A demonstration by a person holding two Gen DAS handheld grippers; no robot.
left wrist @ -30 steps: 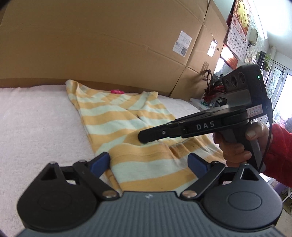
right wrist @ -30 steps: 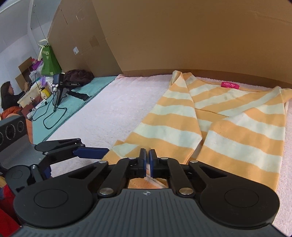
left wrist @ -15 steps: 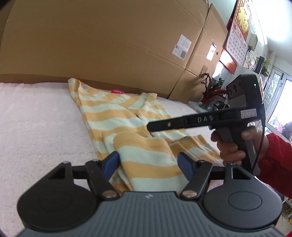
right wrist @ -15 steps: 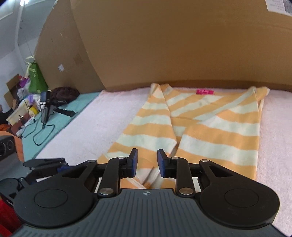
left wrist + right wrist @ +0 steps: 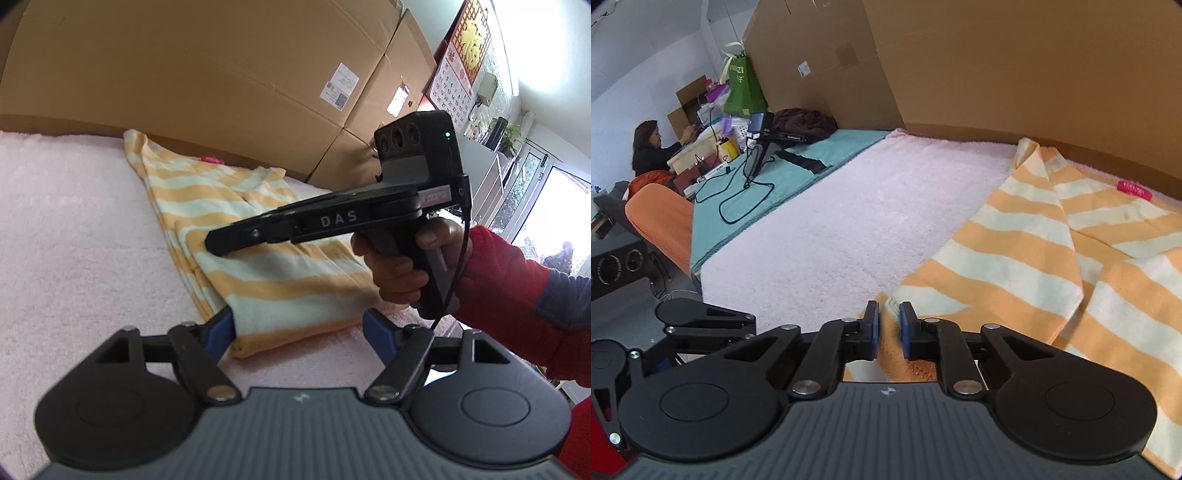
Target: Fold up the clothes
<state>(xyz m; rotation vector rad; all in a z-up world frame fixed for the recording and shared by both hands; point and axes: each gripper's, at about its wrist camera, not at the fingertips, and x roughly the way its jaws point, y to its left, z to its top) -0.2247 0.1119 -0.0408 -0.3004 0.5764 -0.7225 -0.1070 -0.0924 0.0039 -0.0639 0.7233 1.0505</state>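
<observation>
Right claw (image 5: 887, 334), seen from its own wrist camera, is closing: its 2 blue pads stand close together with a narrow gap, and the near corner of the striped garment (image 5: 1034, 266) lies in that gap, though whether the pads already press on the cloth cannot be told. Left claw (image 5: 297, 328) is opening, its 2 pads set wide on either side of the folded end of the garment (image 5: 280, 291) without touching it. In the left view the right claw appears from the side, held in a hand (image 5: 402, 273) with a red sleeve (image 5: 517, 288), its tip low over the middle of the cloth. The garment, orange and pale in broad stripes, lies on a pink fleecy cover (image 5: 849, 229) over the desk, near the cardboard wall (image 5: 997, 74), already doubled over itself lengthwise with a pink label (image 5: 1134, 189) at the far end. Judged from its drape and soft creases, it is light, limp knit cloth: it should not slip from rubber pads, but it will sag and unfold if lifted by 1 layer only. The best hold is probably at a corner or hem, pinching all layers together, 1 claw at each near corner, so the fold stays square. The fleecy cover may drag on the cloth, so lifting would serve better than sliding.
</observation>
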